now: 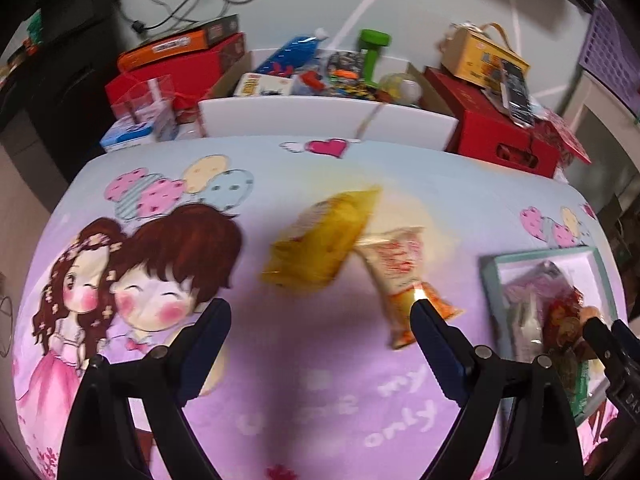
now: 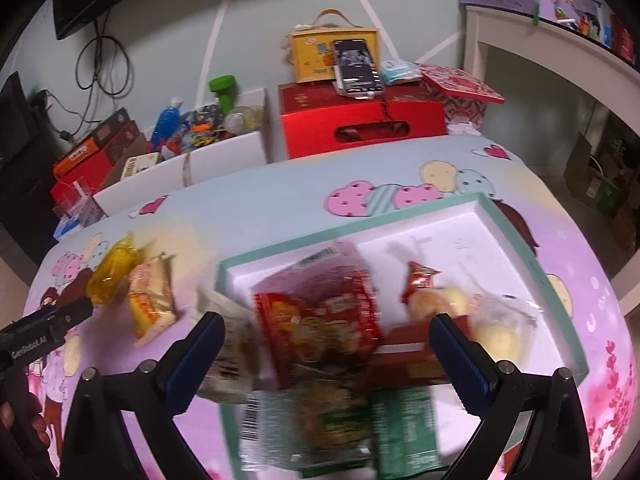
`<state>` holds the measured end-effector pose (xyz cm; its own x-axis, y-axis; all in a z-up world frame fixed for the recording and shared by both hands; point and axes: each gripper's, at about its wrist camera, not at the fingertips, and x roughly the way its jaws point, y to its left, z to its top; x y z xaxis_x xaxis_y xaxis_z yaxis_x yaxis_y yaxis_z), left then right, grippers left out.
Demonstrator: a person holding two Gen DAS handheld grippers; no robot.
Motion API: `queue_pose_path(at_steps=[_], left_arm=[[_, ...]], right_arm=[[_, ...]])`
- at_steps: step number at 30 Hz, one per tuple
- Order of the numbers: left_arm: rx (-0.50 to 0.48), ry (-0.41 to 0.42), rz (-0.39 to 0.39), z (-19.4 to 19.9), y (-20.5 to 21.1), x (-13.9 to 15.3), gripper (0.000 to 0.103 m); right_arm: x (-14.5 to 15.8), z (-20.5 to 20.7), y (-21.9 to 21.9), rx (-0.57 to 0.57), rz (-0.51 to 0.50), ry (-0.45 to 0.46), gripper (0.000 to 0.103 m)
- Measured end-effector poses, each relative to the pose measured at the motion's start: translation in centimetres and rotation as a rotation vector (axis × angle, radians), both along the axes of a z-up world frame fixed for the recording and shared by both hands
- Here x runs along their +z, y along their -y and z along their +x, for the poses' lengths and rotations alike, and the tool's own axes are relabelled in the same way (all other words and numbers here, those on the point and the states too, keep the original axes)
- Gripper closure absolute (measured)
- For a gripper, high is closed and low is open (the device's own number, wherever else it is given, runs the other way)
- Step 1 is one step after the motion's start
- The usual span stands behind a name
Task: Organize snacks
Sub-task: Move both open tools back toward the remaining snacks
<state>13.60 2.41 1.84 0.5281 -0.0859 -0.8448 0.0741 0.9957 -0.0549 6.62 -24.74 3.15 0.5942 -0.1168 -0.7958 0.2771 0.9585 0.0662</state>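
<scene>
Blurring hides labels on snack packets [image 2: 320,320] inside tray [image 2: 536,268].

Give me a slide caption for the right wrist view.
Open right hand-held gripper above the teal box of snacks, red snack packet between its fingers.

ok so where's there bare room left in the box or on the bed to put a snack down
The teal-rimmed box is bare only along its far white floor; its near half is piled with packets. The bedsheet lies open between the yellow packet and the printed words, and over the cartoon couple.
</scene>
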Motion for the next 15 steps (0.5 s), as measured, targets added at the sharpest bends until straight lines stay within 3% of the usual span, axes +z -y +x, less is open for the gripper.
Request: queue_pose_path(at_steps=[6,15], left_arm=[[0.116,-0.011,0.099,0.6,-3.6,-0.6,0.012],[0.164,-0.007,0.033,1.5,-6.7,-0.9,0.012]], right_arm=[[0.2,0.9,-2.9,0.05,0.006,0.013,0.0],[0.1,3.1,-7.8,0.138,0.04,0.018,0.0]])
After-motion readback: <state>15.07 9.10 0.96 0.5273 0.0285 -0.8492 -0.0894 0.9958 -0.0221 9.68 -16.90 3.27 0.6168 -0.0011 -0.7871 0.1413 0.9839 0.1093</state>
